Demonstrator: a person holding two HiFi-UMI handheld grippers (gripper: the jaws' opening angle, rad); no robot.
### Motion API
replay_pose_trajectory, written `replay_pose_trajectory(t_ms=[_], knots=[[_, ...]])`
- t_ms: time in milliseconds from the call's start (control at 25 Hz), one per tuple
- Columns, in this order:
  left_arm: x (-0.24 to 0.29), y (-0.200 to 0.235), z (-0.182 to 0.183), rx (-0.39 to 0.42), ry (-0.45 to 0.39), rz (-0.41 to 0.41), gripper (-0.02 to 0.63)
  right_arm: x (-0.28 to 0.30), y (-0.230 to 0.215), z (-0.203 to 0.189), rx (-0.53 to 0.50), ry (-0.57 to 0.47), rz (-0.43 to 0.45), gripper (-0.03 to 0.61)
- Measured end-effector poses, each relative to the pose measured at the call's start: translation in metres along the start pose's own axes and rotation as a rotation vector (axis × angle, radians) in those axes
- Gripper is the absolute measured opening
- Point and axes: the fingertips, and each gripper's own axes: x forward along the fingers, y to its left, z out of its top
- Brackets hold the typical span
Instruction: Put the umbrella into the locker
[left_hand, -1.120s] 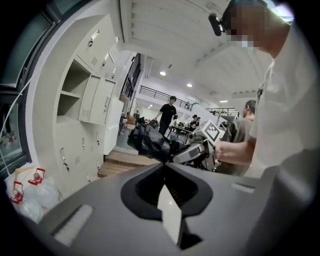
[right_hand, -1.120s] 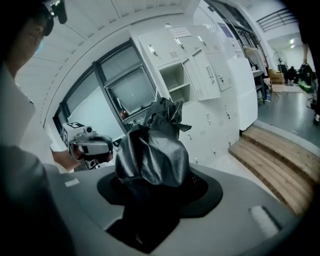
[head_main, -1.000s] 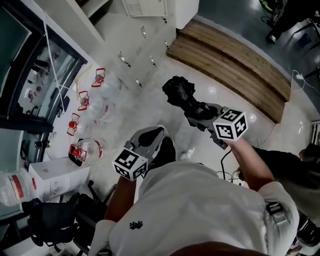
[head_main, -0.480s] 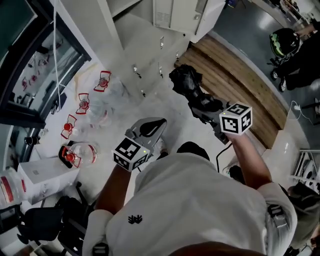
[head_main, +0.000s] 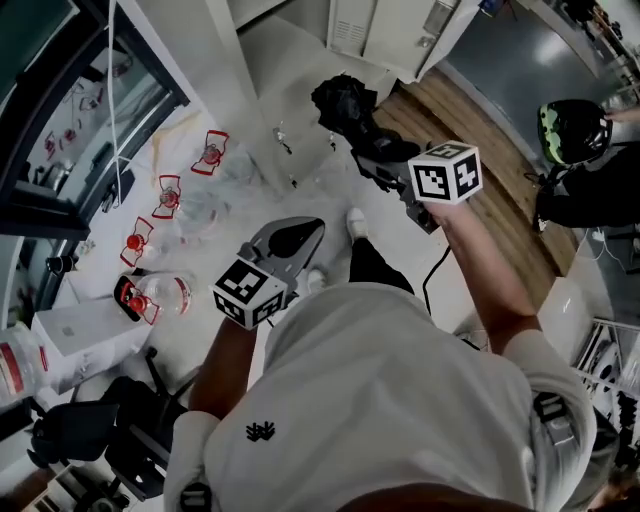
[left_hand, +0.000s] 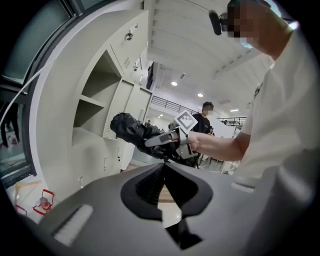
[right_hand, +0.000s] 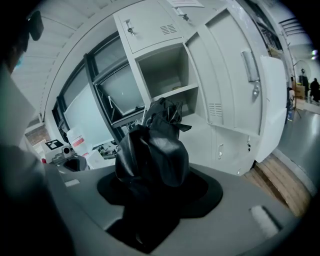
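Observation:
A folded black umbrella (right_hand: 152, 150) sits between the jaws of my right gripper (right_hand: 150, 200), which is shut on it. In the head view the umbrella (head_main: 343, 103) sticks out ahead of the right gripper (head_main: 378, 152), toward the white lockers (head_main: 385, 25). One locker compartment (right_hand: 167, 70) stands open just beyond the umbrella's tip, its door (right_hand: 227, 70) swung to the right. My left gripper (head_main: 298, 238) hangs lower and to the left, its jaws shut with nothing in them. The left gripper view shows the open compartment (left_hand: 92, 117) and the umbrella (left_hand: 130, 131) in front of it.
Several water jugs with red handles (head_main: 165, 195) lie on the floor at the left by a glass partition (head_main: 60, 110). A wooden platform (head_main: 485, 150) runs along the right. A person in black (head_main: 585, 190) is at the right edge. A white box (head_main: 75, 330) sits lower left.
Both grippers have travelled toward the lockers. The umbrella has been carried up the head view, from over the floor to just before the open locker.

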Motion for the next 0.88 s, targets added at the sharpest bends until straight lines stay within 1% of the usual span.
replay_pose_trajectory(t_ms=[80,240,360,560,720,880], knots=[[0.008,0.022,0.014,-0.002,-0.011,0.043,0.057,0.026,-0.014,0.028,-0.023,0.017,0.025,0.229],[0.014,0.052,0.033,-0.022,-0.035,0.146,0.057,0.067,-0.035,0.062,-0.054,0.048,0.062,0.229],[0.02,0.072,0.047,-0.039,-0.053,0.214,0.057,0.095,-0.048,0.085,-0.098,0.083,0.09,0.229],[0.043,0.107,0.056,-0.067,-0.067,0.29,0.057,0.149,-0.077,0.112,-0.134,0.111,0.122,0.229],[0.054,0.118,0.067,-0.072,-0.07,0.349,0.057,0.184,-0.084,0.13,-0.173,0.14,0.148,0.229],[0.069,0.134,0.07,-0.077,-0.065,0.415,0.057,0.218,-0.099,0.147,-0.208,0.145,0.169,0.229]])
